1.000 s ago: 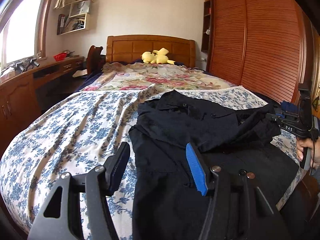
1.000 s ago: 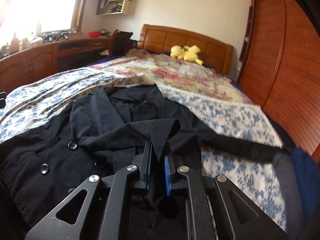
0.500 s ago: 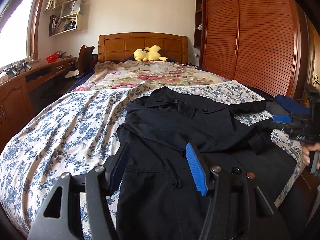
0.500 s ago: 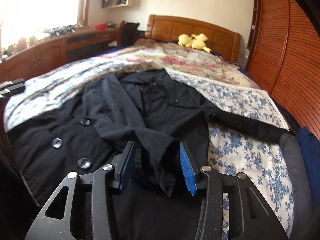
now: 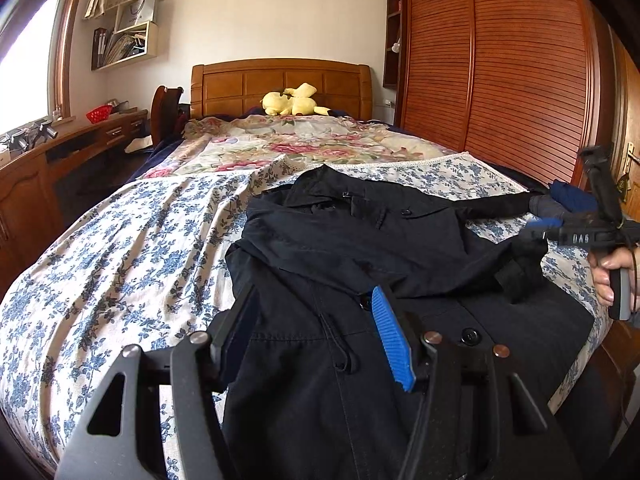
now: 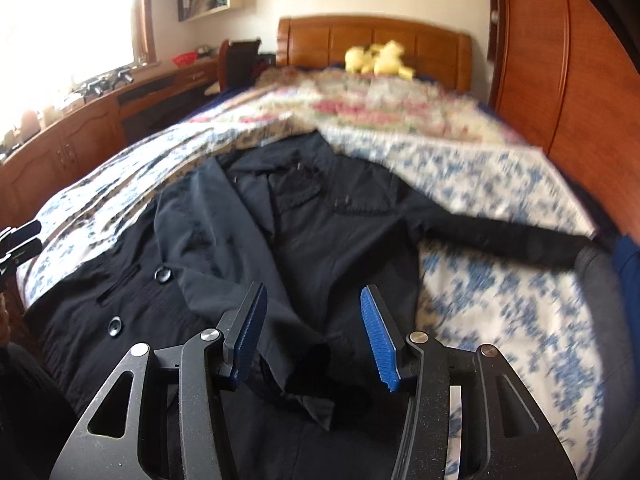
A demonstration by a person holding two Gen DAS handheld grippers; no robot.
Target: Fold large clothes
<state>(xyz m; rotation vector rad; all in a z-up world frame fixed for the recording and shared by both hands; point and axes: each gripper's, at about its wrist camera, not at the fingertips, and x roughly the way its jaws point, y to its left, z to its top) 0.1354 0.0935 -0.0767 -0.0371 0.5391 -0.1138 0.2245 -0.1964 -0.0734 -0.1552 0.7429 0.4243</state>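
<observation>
A red basket (image 5: 99,113) sat on the wooden counter (image 5: 80,140) to the left of the bed; what it held could not be made out. Open wall shelves (image 5: 124,24) above that counter held books and papers.

The black coat (image 5: 360,248) lay spread on the blue-flowered bedspread (image 5: 120,248) at the foot end of the bed, collar toward the headboard (image 5: 280,84). One sleeve was folded across the coat's front, its cuff (image 6: 308,380) lying loose on the body of the coat. The other sleeve (image 6: 500,240) stretched out flat toward the slatted wardrobe (image 5: 500,80) side of the bed. A yellow plush toy (image 5: 294,100) rested against the headboard.

The left gripper (image 5: 316,332) hovered over the coat's lower half at the foot of the bed, tilted downward, its jaws apart with nothing between them. The right gripper (image 6: 310,336) also pointed down at the coat; its jaws had just been opening, and they stood apart on either side of the folded sleeve's cuff without pressing it. In the left wrist view the right gripper (image 5: 540,228) showed at the wardrobe side of the bed, level with the coat's middle, with a hand (image 5: 608,276) wrapped round its handle.
</observation>
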